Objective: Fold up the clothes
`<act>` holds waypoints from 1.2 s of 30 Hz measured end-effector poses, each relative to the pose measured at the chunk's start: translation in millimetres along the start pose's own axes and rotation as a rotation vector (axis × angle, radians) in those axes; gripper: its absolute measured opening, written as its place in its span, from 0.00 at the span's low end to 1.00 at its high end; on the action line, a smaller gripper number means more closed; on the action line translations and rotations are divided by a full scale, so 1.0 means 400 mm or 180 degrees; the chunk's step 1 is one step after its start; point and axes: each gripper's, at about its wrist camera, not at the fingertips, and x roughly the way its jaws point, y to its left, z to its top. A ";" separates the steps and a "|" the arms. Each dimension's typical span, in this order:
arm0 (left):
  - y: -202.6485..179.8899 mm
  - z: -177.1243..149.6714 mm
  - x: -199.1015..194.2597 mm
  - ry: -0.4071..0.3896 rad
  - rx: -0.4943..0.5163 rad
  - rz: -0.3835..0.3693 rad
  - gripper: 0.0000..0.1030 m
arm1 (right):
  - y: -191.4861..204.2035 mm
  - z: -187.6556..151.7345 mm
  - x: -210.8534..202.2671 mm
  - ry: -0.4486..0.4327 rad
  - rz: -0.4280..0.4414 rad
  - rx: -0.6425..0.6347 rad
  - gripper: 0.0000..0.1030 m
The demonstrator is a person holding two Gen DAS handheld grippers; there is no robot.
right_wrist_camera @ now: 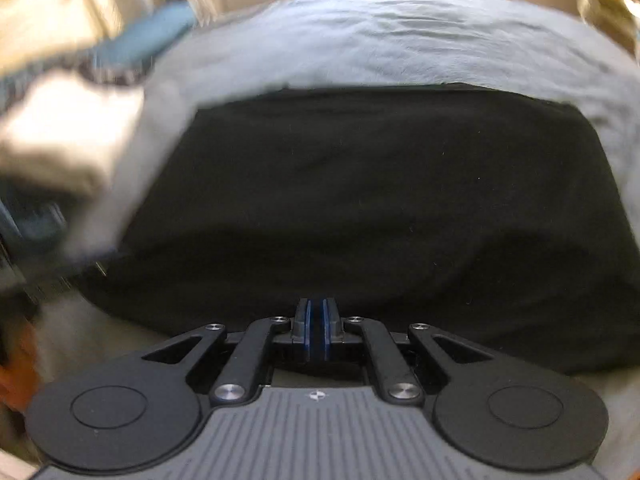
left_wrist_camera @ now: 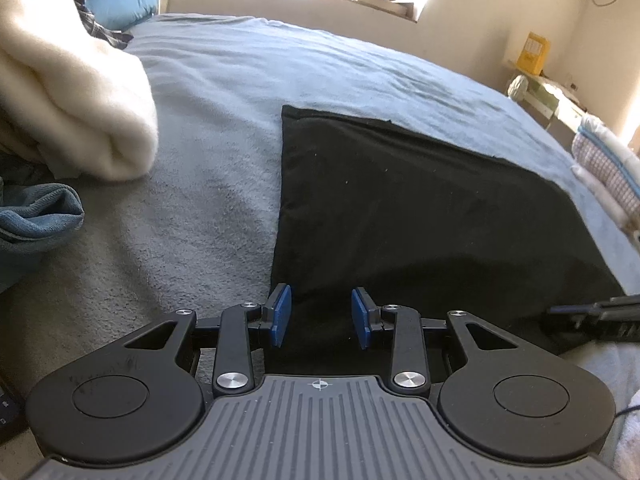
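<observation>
The black garment [left_wrist_camera: 420, 208] lies flat on the bed [left_wrist_camera: 224, 92], already squared into a neat rectangle, so probably mid-fold. The left gripper [left_wrist_camera: 320, 314] hovers at its near left corner, fingers partly open with nothing between them, I'd guess to catch that edge. The right gripper [right_wrist_camera: 316, 330] is over the near hem, fingers closed, apparently empty. The white clothes pile [left_wrist_camera: 68, 92] waits off to the left.

Spread flat on the bed [left_wrist_camera: 224, 80] — a folded garment [left_wrist_camera: 400, 200]; left of it, a cloth pile [left_wrist_camera: 68, 92]; pillow [left_wrist_camera: 120, 0] behind.
</observation>
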 end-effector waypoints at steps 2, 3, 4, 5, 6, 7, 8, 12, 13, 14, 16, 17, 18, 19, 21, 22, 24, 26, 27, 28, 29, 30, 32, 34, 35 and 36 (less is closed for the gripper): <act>0.000 0.000 0.001 0.0002 0.0009 0.0006 0.32 | -0.008 -0.020 -0.010 0.0071 -0.0074 -0.0044 0.04; 0.000 0.000 0.001 0.0003 0.0014 0.0010 0.32 | -0.016 -0.027 -0.022 0.0120 -0.0132 -0.0041 0.04; 0.001 0.000 0.002 0.0004 0.0015 0.0009 0.32 | -0.023 -0.036 -0.036 0.0161 -0.0200 -0.0038 0.04; 0.001 -0.001 0.002 0.0010 0.0024 0.0008 0.32 | -0.031 -0.043 -0.049 0.0210 -0.0269 -0.0032 0.04; 0.001 -0.001 0.002 0.0017 0.0041 0.0009 0.32 | -0.038 -0.045 -0.063 0.0231 -0.0316 -0.0001 0.05; 0.001 -0.002 0.001 0.0021 0.0066 0.0008 0.32 | -0.044 -0.047 -0.077 0.0242 -0.0357 0.0038 0.05; 0.000 -0.002 -0.001 0.0023 0.0097 0.0007 0.32 | -0.044 -0.042 -0.091 0.0200 -0.0352 0.0057 0.05; 0.002 -0.001 -0.003 0.0046 0.0140 0.0010 0.32 | -0.015 0.000 -0.089 -0.0039 -0.0268 -0.0011 0.05; 0.002 -0.001 -0.002 0.0048 0.0140 0.0016 0.32 | -0.012 0.008 -0.077 -0.0060 -0.0264 -0.0038 0.05; 0.002 -0.002 -0.001 0.0048 0.0137 0.0022 0.32 | -0.029 0.005 -0.067 -0.0018 -0.0309 0.0025 0.05; 0.002 -0.003 0.001 0.0048 0.0131 0.0034 0.32 | -0.075 -0.008 -0.051 0.0101 -0.0424 0.0205 0.04; 0.002 -0.004 0.002 0.0049 0.0127 0.0039 0.32 | -0.098 -0.014 -0.043 0.0160 -0.0481 0.0295 0.04; 0.001 -0.004 0.003 0.0051 0.0123 0.0044 0.32 | -0.122 -0.020 -0.054 0.0193 -0.0458 0.0447 0.04; 0.000 -0.005 0.004 0.0053 0.0119 0.0048 0.32 | -0.148 -0.025 -0.069 0.0253 -0.0437 0.0622 0.04; 0.000 -0.005 0.005 0.0056 0.0120 0.0051 0.32 | -0.177 -0.027 -0.095 0.0302 -0.0458 0.0796 0.04; 0.000 -0.005 0.005 0.0058 0.0122 0.0052 0.32 | -0.186 -0.022 -0.106 0.0270 -0.0435 0.0845 0.05; 0.000 -0.005 0.006 0.0062 0.0126 0.0054 0.32 | -0.193 0.002 -0.108 0.0165 -0.0414 0.0851 0.05; 0.000 -0.005 0.006 0.0065 0.0130 0.0055 0.32 | -0.204 0.031 -0.093 0.0099 -0.0393 0.0827 0.05; 0.000 -0.005 0.006 0.0067 0.0132 0.0056 0.32 | -0.220 0.040 -0.079 0.0135 -0.0401 0.0883 0.05; 0.000 -0.006 0.006 0.0066 0.0135 0.0057 0.32 | -0.240 0.041 -0.068 0.0211 -0.0457 0.0974 0.05; 0.000 -0.006 0.006 0.0063 0.0133 0.0059 0.32 | -0.265 0.033 -0.065 0.0283 -0.0506 0.1072 0.04; 0.000 -0.006 0.006 0.0063 0.0124 0.0061 0.32 | -0.291 0.022 -0.071 0.0324 -0.0517 0.1187 0.04; 0.000 -0.005 0.007 0.0065 0.0103 0.0063 0.33 | -0.342 -0.007 -0.103 0.0410 -0.0583 0.1411 0.04; 0.000 -0.005 0.010 0.0072 0.0111 0.0059 0.33 | -0.379 -0.027 -0.134 0.0501 -0.0763 0.1529 0.04; -0.002 -0.005 0.011 0.0076 0.0122 0.0057 0.34 | -0.395 -0.032 -0.147 0.0508 -0.0784 0.1603 0.05; -0.003 -0.004 0.012 0.0079 0.0132 0.0056 0.35 | -0.403 -0.028 -0.156 0.0461 -0.0769 0.1652 0.05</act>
